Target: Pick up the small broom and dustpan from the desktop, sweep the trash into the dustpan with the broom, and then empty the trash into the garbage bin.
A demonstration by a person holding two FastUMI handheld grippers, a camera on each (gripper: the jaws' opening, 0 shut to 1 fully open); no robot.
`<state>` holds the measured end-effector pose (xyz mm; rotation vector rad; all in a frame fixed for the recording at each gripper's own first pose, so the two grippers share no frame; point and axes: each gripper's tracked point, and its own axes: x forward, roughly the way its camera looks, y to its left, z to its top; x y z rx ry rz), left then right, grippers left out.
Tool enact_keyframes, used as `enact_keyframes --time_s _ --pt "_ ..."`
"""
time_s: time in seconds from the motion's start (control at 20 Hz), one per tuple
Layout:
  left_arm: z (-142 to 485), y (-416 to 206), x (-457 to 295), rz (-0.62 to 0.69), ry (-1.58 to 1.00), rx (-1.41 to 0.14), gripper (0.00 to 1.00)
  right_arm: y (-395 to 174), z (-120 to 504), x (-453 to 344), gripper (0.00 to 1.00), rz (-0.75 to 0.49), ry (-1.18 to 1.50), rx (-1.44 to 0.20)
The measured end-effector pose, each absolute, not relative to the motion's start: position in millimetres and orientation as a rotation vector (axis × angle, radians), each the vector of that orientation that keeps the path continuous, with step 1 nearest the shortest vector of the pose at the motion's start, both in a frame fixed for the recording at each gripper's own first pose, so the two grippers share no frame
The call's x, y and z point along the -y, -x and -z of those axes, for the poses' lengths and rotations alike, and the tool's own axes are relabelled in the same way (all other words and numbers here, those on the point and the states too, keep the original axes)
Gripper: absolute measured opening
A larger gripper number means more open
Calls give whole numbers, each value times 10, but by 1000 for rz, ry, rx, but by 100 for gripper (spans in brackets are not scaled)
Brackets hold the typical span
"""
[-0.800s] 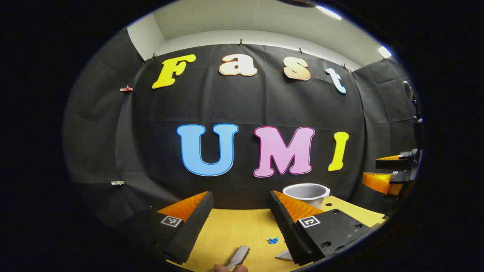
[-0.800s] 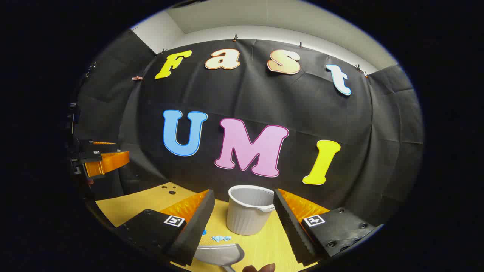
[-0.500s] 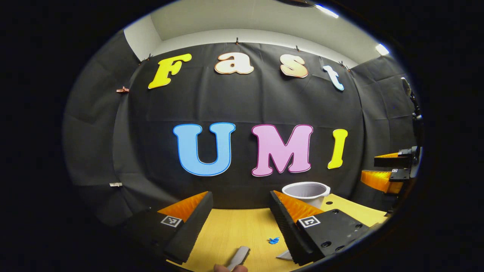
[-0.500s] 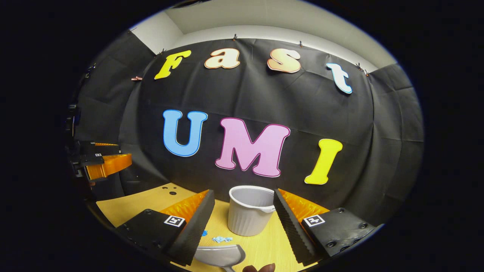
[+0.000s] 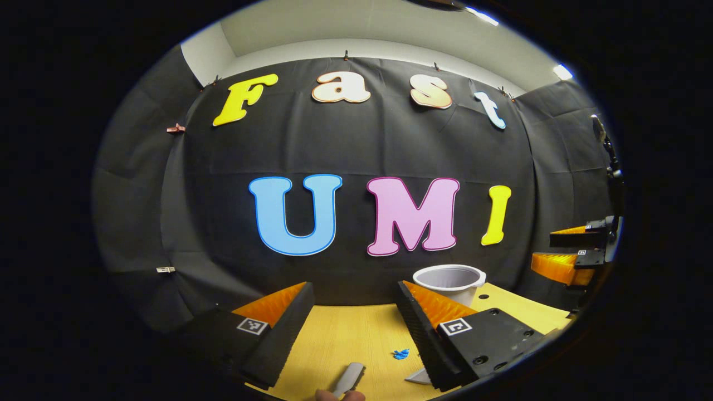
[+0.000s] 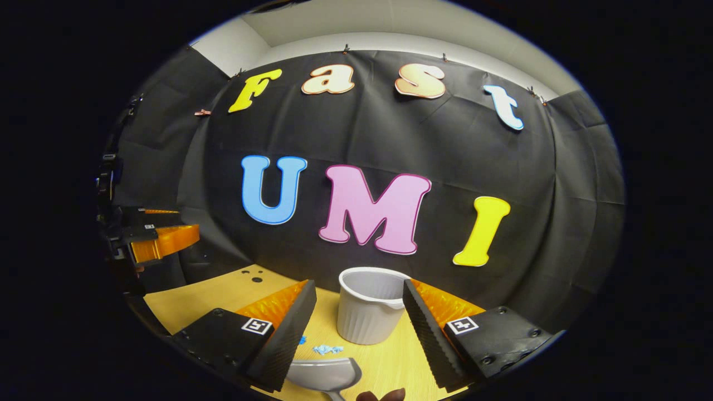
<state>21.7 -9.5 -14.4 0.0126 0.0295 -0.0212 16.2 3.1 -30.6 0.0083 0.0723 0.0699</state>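
Above the yellow wooden desktop (image 6: 223, 295): left gripper (image 5: 352, 312) and right gripper (image 6: 359, 309), jaws open, empty.
Near the white ribbed plastic bin (image 6: 370, 306): blue scraps (image 6: 327, 349), grey plastic dustpan (image 6: 326, 374).

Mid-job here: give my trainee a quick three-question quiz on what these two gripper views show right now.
1. True or false: the left tongs are shut on the broom.
2. In the right gripper view, the blue trash lies: A) inside the white bin, B) on the desktop between bin and dustpan, C) in the dustpan.
3. Fill in: the right tongs stand ____ with nothing between them gripped.

Key: 1 false; 2 B; 3 open.
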Motion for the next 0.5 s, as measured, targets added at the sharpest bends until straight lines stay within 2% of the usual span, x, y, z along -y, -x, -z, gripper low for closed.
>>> enact_keyframes --time_s 0.35,0.5 --pt "329 -189 2 8 -33 -60 96 192 1775 -186 98 -308 45 -514" --pt "460 -159 -52 -2 -30 -85 96 404 2390 -182 98 -353 77 -686"
